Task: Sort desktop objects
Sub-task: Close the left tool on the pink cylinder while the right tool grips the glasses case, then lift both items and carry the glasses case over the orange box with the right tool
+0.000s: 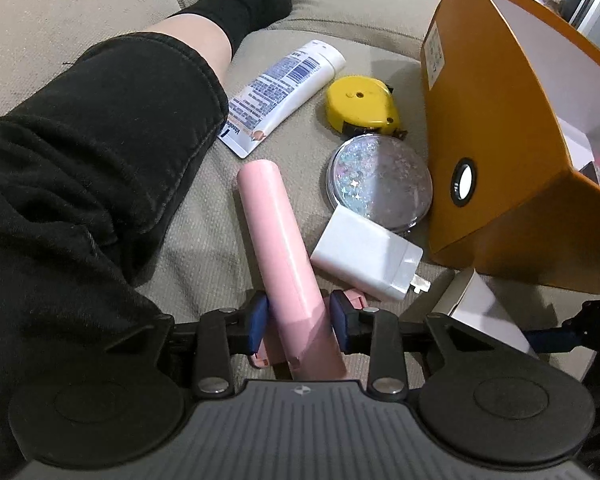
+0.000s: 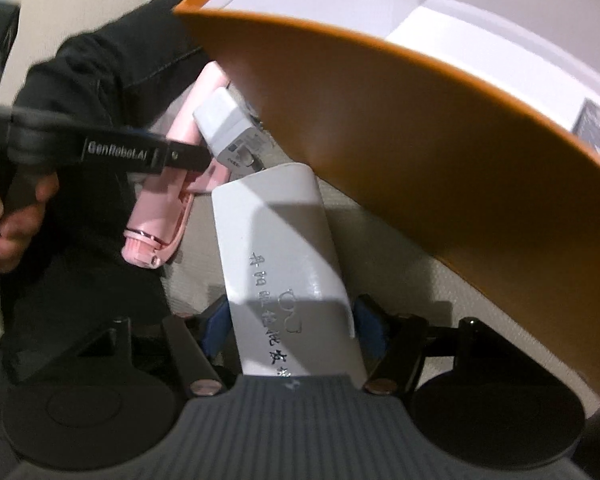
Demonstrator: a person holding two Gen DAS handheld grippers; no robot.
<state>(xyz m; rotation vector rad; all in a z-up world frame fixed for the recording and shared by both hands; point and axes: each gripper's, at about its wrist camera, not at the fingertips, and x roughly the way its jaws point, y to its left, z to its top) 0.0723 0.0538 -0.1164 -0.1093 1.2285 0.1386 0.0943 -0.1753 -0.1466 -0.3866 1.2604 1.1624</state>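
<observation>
Evidently the left claw (image 1: 298, 322) brackets the smooth, stiff pink tube (image 1: 278, 236) low on the sofa (image 1: 340, 4) without visibly pinching, while the right claw (image 2: 286, 330) clamps the light white box (image 2: 284, 256) beside the orange box (image 2: 440, 160).

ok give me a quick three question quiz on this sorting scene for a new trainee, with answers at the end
1. True or false: the left tool has its pads on either side of the pink tube.
2. What lies between the tape measure and the white charger? A) lotion tube B) glitter mirror C) sock
3. Fill in: the right tool straddles a white ____ beside the orange box.

Key: 1 true; 2 B, the glitter mirror; 3 box, the white box.
</observation>
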